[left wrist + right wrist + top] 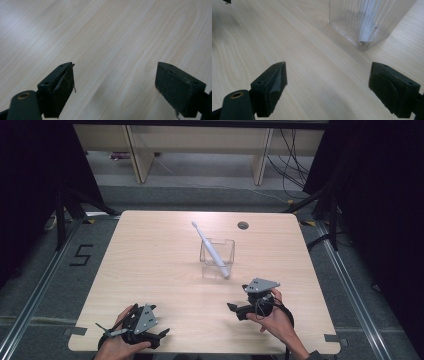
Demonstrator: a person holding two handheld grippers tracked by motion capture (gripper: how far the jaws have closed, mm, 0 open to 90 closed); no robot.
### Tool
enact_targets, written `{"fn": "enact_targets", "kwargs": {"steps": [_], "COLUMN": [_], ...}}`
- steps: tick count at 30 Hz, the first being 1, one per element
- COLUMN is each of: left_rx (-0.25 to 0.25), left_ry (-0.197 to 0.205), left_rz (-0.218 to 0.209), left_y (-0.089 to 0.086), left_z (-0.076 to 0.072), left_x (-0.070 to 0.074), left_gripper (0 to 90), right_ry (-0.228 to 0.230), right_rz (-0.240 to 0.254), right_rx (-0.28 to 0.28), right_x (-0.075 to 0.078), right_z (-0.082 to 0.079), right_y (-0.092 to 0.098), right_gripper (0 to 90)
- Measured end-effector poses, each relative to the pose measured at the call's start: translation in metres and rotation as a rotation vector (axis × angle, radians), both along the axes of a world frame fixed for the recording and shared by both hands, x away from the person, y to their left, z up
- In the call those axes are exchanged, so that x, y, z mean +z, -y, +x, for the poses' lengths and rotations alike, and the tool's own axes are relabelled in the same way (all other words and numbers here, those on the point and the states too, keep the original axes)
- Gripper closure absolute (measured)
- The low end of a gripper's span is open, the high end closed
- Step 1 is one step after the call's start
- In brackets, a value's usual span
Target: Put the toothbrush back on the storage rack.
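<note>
A clear ribbed holder (pixel 218 256) stands upright on the wooden table (pixel 150 260), a little right of its middle. A white toothbrush (pixel 210 248) leans in it, head up and tilted to the far left. My right gripper (pixel 235 311) rests near the front right, open and empty, its jaws pointing left just short of the holder. In the right gripper view the holder (pixel 352 17) is close ahead at upper right of the open gripper (pixel 327 85), with the toothbrush (pixel 369 15) a pale blur inside. My left gripper (pixel 161 336) sits at the front left edge, open (pixel 115 85) over bare wood.
A dark round cable hole (pixel 243 225) sits near the table's far edge. Beyond the table are wooden furniture legs (pixel 139 155) and loose cables (pixel 292 165) on the grey floor. A "5" mark (pixel 81 255) lies on the floor at left.
</note>
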State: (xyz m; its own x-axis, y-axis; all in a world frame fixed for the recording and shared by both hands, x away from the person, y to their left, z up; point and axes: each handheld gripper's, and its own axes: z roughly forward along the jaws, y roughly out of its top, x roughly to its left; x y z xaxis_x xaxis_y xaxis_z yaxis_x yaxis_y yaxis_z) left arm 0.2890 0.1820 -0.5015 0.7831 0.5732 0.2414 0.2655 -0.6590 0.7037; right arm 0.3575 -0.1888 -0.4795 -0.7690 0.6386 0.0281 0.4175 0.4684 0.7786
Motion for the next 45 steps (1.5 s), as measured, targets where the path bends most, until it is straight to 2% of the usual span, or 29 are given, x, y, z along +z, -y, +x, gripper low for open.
{"fn": "enact_targets", "kwargs": {"steps": [1, 2, 4, 6, 9, 11, 12, 13, 14, 15, 16, 20, 21, 22, 24, 27, 31, 32, 34, 35, 36, 38, 39, 40, 41, 42, 44, 45], "left_rx": [0.001, 0.005, -0.003, -0.01, -0.001, 0.001, 0.002, 0.002, -0.006, 0.0, 0.002, 0.0, -0.002, -0.011, -0.003, -0.005, 0.003, -0.011, -0.011, -0.011, -0.011, 0.008, 0.005, 0.009, 0.009, 0.01, 0.01, 0.005], "left_ry": [-0.011, -0.006, 0.007, -0.001, 0.005, 0.004, 0.002, 0.002, -0.004, 0.002, 0.002, 0.004, -0.001, -0.004, 0.002, 0.001, -0.008, -0.007, -0.002, -0.001, -0.002, -0.013, -0.012, -0.003, -0.003, -0.004, -0.004, -0.008], "left_rz": [0.001, 0.0, -0.004, 0.027, -0.007, -0.007, -0.009, -0.006, 0.03, 0.005, -0.002, -0.001, 0.008, 0.03, -0.003, 0.015, -0.007, 0.027, 0.027, 0.027, 0.024, -0.016, 0.008, 0.012, 0.012, 0.009, 0.011, 0.002], "left_y": [0.0, 0.0, 0.0, -0.001, 0.0, 0.0, 0.0, 0.0, -0.002, 0.0, 0.0, 0.0, 0.0, -0.001, 0.0, -0.001, 0.001, -0.001, -0.001, -0.001, -0.001, 0.001, 0.0, 0.001, 0.001, 0.001, 0.001, 0.001], "left_z": [0.0, 0.0, 0.001, 0.0, 0.001, 0.0, 0.0, 0.001, 0.001, 0.001, 0.0, 0.001, 0.001, 0.001, 0.001, 0.001, 0.0, 0.001, 0.001, 0.001, 0.001, -0.001, 0.0, 0.0, 0.0, 0.0, 0.0, 0.0], "left_x": [0.0, 0.0, 0.0, 0.001, -0.001, -0.001, -0.001, -0.001, 0.001, -0.001, -0.001, -0.001, -0.001, 0.0, -0.001, -0.001, -0.002, 0.0, 0.001, 0.001, 0.0, -0.002, -0.001, -0.002, -0.002, -0.002, -0.002, -0.002], "left_gripper": [15.2, 15.3, 15.3, 15.3, 15.3, 15.3, 15.2, 15.2, 15.3, 15.3, 15.3, 15.3, 15.3, 15.3, 15.3, 15.2, 15.3, 15.3, 15.3, 15.3, 15.2, 15.3, 15.3, 15.3, 15.3, 15.3, 15.3, 15.3], "right_ry": [0.0, 0.01, 0.0, -0.011, 0.016, 0.0, -0.006, -0.01, -0.005, -0.007, -0.008, 0.004, 0.014, -0.004, 0.0, 0.002, 0.0, -0.006, 0.004, -0.015, 0.0, -0.01, -0.016, -0.004, -0.01, 0.009, -0.012, -0.002], "right_rz": [-0.003, -0.003, -0.007, -0.004, -0.015, -0.002, -0.007, 0.003, 0.002, 0.007, 0.005, 0.009, 0.003, 0.008, 0.006, 0.002, -0.003, -0.001, -0.005, -0.007, -0.01, -0.001, -0.007, -0.007, -0.012, -0.015, -0.028, -0.035], "right_rx": [0.0, -0.009, 0.001, -0.008, -0.002, -0.015, -0.001, -0.006, 0.004, -0.004, 0.001, -0.007, -0.005, -0.006, -0.008, -0.013, -0.014, -0.014, -0.004, -0.022, -0.011, -0.001, 0.01, 0.001, -0.005, -0.006, -0.01, -0.001], "right_x": [0.0, -0.001, -0.001, -0.001, -0.003, -0.004, -0.004, -0.005, -0.006, -0.006, -0.005, -0.007, -0.007, -0.007, -0.008, -0.008, -0.008, -0.008, -0.01, -0.009, -0.01, -0.011, -0.011, -0.012, -0.011, -0.012, -0.013, -0.014], "right_z": [-0.001, -0.002, -0.003, -0.007, -0.009, -0.012, -0.013, -0.014, -0.014, -0.016, -0.017, -0.021, -0.021, -0.023, -0.024, -0.026, -0.028, -0.029, -0.029, -0.031, -0.03, -0.031, -0.031, -0.032, -0.034, -0.033, -0.036, -0.036], "right_y": [0.0, 0.001, 0.002, 0.003, 0.004, 0.005, 0.005, 0.005, 0.005, 0.006, 0.006, 0.009, 0.009, 0.009, 0.011, 0.012, 0.013, 0.013, 0.014, 0.015, 0.016, 0.016, 0.017, 0.017, 0.017, 0.018, 0.018, 0.018], "right_gripper": [16.2, 16.1, 16.1, 16.1, 16.2, 16.3, 16.3, 16.3, 16.3, 16.3, 16.3, 16.3, 16.3, 16.3, 16.3, 16.3, 16.4, 16.4, 16.4, 16.4, 16.4, 16.4, 16.4, 16.4, 16.4, 16.4, 16.4, 16.5]}}
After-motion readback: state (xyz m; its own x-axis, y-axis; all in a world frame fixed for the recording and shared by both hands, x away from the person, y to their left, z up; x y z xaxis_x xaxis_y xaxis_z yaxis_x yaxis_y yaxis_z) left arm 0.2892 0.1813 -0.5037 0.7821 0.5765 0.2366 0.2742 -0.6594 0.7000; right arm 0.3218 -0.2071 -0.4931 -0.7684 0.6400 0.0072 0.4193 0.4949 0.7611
